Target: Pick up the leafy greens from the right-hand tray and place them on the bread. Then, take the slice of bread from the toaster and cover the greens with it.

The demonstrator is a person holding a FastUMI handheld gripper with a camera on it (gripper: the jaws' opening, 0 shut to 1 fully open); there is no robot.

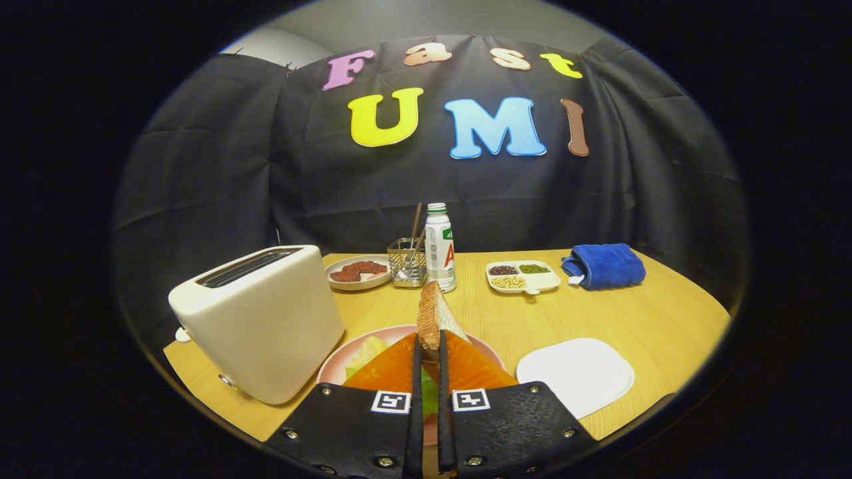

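My gripper (429, 346) is shut on a slice of toasted bread (434, 314), which stands on edge between the fingers and sticks up above them. Below the fingers lies a pink plate (333, 367) with pale leafy greens (368, 350) showing at its left side; more green shows in the narrow gap between the fingers. What the greens rest on is hidden by the fingers. A cream toaster (263, 319) stands left of the plate, its slot looking empty. The white tray (576, 374) to the right of the plate is bare.
Along the back of the wooden table (659, 319) stand a small plate of reddish food (358, 271), a wire holder with utensils (407, 261), a white bottle (440, 247), a divided dish of beans (523, 275) and a folded blue cloth (604, 265).
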